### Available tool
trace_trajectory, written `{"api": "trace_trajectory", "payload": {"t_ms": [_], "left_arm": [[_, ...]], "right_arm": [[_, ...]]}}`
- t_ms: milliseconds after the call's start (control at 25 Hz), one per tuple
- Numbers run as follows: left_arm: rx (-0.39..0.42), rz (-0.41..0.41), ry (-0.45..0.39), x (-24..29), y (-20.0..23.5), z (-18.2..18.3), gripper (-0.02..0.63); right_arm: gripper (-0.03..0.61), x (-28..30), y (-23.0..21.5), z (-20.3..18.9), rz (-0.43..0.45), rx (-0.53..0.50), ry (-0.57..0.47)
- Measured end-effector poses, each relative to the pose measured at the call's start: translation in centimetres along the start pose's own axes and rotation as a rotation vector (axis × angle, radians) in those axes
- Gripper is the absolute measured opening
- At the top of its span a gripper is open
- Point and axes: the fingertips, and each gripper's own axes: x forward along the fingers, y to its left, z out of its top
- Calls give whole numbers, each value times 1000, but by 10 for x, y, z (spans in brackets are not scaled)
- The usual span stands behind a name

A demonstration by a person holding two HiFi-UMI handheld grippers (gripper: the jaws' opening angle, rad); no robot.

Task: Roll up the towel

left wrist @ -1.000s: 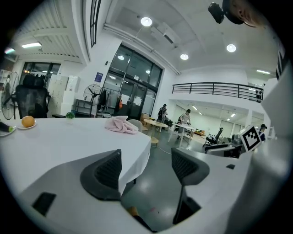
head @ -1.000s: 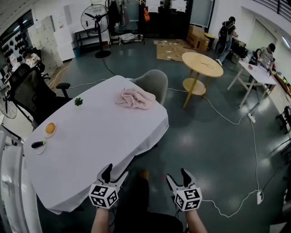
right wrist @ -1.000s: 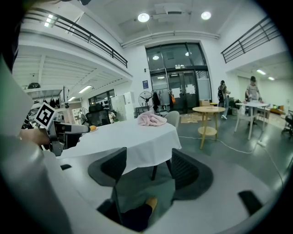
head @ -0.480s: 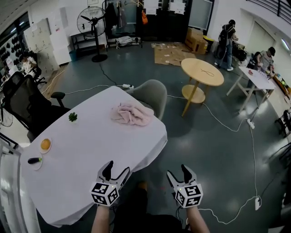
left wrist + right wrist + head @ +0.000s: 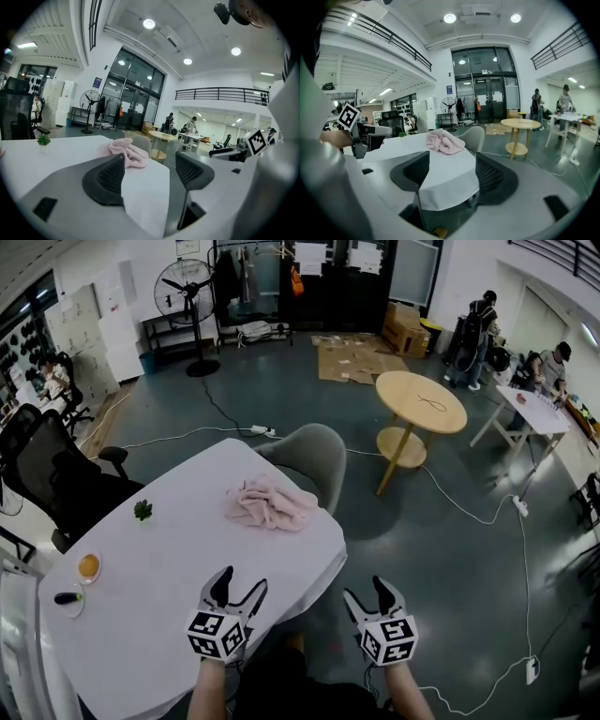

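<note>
Head view shows the pink towel crumpled in a loose heap on the white-covered tabletop, just in front of the grey chair and close to the edge that chair is tucked against. It looks soft, light and limp, so it should sag from any single hold and will not break. It may drag the tablecloth under it if pulled flat along the surface. The best hold is probably one hem corner in each gripper, to lift and spread the cloth before rolling. No corner can be made out in the heap yet.

The left gripper hangs over the tabletop's near edge, well apart from the chair, jaws spread with nothing between them. The right gripper is off the tabletop over the floor, on the chair's side, jaws likewise spread and empty.

Spreading toward the chair would likely tip cloth over the edge. The broad bare cover away from the chair offers room. A small plant and an orange-filled dish sit well apart from the chair.
</note>
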Motion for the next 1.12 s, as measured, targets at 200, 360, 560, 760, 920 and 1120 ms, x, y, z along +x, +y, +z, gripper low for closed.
{"api": "trace_trajectory", "payload": {"t_ms": [200,360,560,760,920,1120], "left_arm": [[-1,9,12,24,15,5,354],[-11,26,10,40,34,6,354],[-28,51,28,45,46,-5,354],[-55,85,33,43,54,-12,354],[-71,121,28,48,64,-14,354],[-111,188,9,62,78,-5,354]], "right_arm": [[305,30,-13,11,9,-1,7],[304,58,-18,14,18,-2,15],[304,83,-7,10,73,-20,45],[304,102,2,9,131,-55,85],[304,126,4,13,185,-103,118],[304,164,4,26,265,-161,161]]}}
